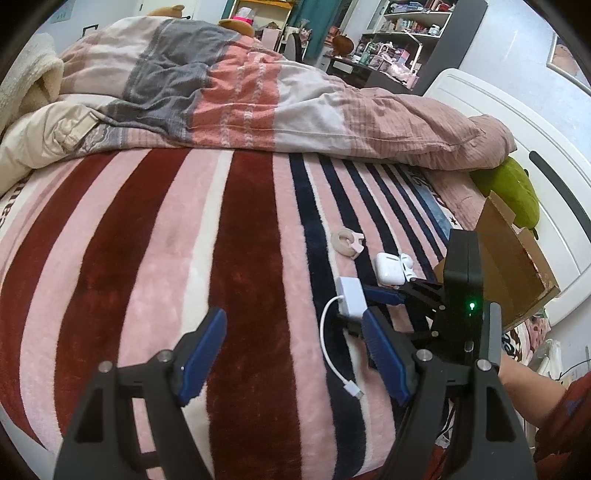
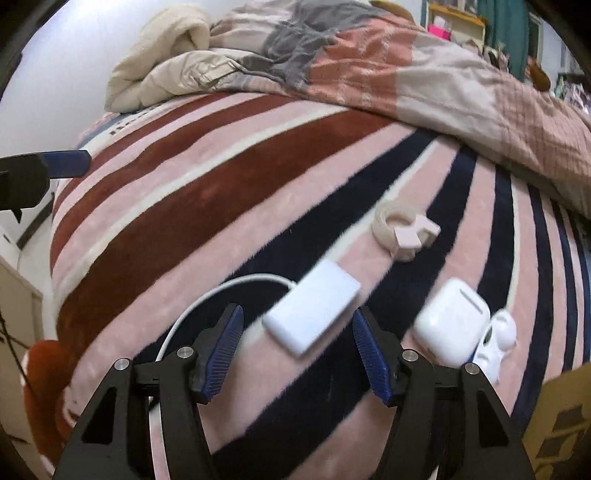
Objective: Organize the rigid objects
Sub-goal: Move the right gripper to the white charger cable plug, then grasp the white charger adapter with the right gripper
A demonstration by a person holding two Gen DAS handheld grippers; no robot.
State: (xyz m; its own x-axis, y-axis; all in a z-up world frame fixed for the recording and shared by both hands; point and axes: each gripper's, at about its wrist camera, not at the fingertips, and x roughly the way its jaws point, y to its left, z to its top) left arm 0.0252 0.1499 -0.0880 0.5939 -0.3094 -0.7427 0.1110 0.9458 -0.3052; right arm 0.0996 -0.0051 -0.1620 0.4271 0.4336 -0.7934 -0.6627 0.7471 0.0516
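A white adapter [image 2: 312, 314] with a white cable [image 2: 207, 299] lies on the striped blanket; it also shows in the left wrist view [image 1: 351, 297]. A white earbud case [image 2: 452, 321] with loose earbuds [image 2: 495, 341] lies right of it, and a beige tape roll [image 2: 402, 229] lies beyond. My right gripper [image 2: 297, 347] is open, its jaws on either side of the adapter's near end, just above the blanket. My left gripper [image 1: 291, 354] is open and empty over the blanket, left of the objects. The right gripper [image 1: 369, 306] shows in the left wrist view beside the adapter.
A cardboard box [image 1: 513, 266] stands at the bed's right edge, by a green plush [image 1: 513, 195] and the white headboard [image 1: 517, 122]. A rumpled duvet [image 1: 258, 96] covers the far half of the bed. Shelves [image 1: 402, 33] stand behind. A person's arm [image 1: 528, 387] is at lower right.
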